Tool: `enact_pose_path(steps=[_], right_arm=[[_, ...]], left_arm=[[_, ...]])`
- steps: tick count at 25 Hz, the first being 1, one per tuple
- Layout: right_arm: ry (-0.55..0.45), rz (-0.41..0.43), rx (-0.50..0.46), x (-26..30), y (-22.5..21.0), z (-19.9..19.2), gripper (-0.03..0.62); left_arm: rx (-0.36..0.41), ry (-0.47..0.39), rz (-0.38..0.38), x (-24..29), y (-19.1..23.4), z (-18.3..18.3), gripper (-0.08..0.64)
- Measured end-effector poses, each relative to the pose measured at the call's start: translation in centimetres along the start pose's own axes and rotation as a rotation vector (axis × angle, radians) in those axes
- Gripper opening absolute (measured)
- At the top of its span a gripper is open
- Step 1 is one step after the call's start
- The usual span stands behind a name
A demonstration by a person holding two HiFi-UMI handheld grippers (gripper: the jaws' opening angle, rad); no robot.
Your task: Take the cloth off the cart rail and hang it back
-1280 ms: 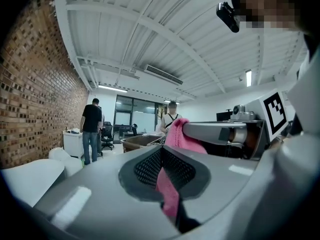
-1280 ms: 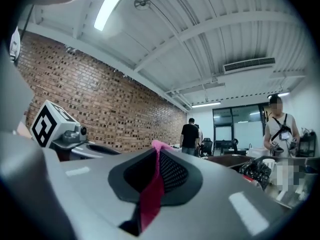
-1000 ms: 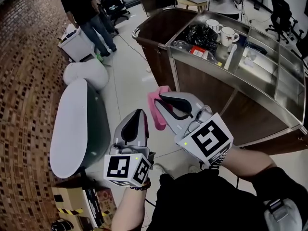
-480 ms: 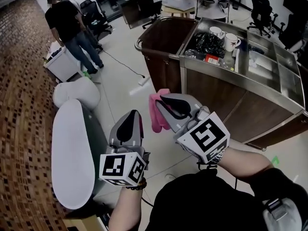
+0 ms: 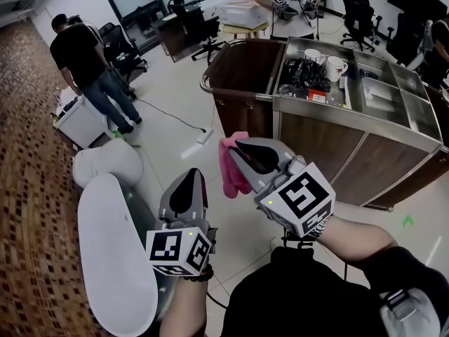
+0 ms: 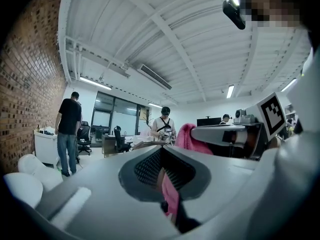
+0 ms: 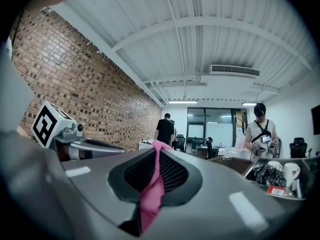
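Holding a pink cloth [image 5: 227, 171] between them, the left gripper [image 5: 197, 177] and right gripper [image 5: 236, 147] (each clamped shut on it) have drawn back from the cart [image 5: 330, 142]; its rail [image 5: 223, 93] now stands well apart, with rehanging likely next.

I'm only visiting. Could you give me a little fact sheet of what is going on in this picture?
Held item: pink cloth
Left gripper: shut on the cloth
Right gripper: shut on the cloth
Cloth's place: in the air between the two grippers, apart from the cart
Cart: ahead and to the right
Rail: nothing seen hanging on it
Cart top: two mugs
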State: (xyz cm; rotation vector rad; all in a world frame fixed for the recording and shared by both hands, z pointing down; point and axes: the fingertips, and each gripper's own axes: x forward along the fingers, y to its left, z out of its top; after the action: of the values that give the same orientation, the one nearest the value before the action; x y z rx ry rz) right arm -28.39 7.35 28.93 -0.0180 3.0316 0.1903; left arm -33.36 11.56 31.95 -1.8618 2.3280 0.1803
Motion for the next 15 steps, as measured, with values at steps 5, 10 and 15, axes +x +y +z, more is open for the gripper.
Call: enact_pose_path(steps=[5, 10, 15], right_arm=[[-0.001, -0.035, 0.012, 3.4, -0.2, 0.2, 0.018], [-0.039, -0.049, -0.029, 8.9, -1.7, -1.7, 0.018], [0.019, -0.111, 0.060, 22.3, 0.4, -3.1, 0.018]], left_arm=[[-0.013, 0.000, -0.028, 1.2, 3.9, -0.5, 0.005], [-0.022, 0.015, -0.037, 3.8, 9.3, -2.7, 0.005], [-0.024, 0.007, -0.094, 6.3, 23.2, -2.8, 0.005]])
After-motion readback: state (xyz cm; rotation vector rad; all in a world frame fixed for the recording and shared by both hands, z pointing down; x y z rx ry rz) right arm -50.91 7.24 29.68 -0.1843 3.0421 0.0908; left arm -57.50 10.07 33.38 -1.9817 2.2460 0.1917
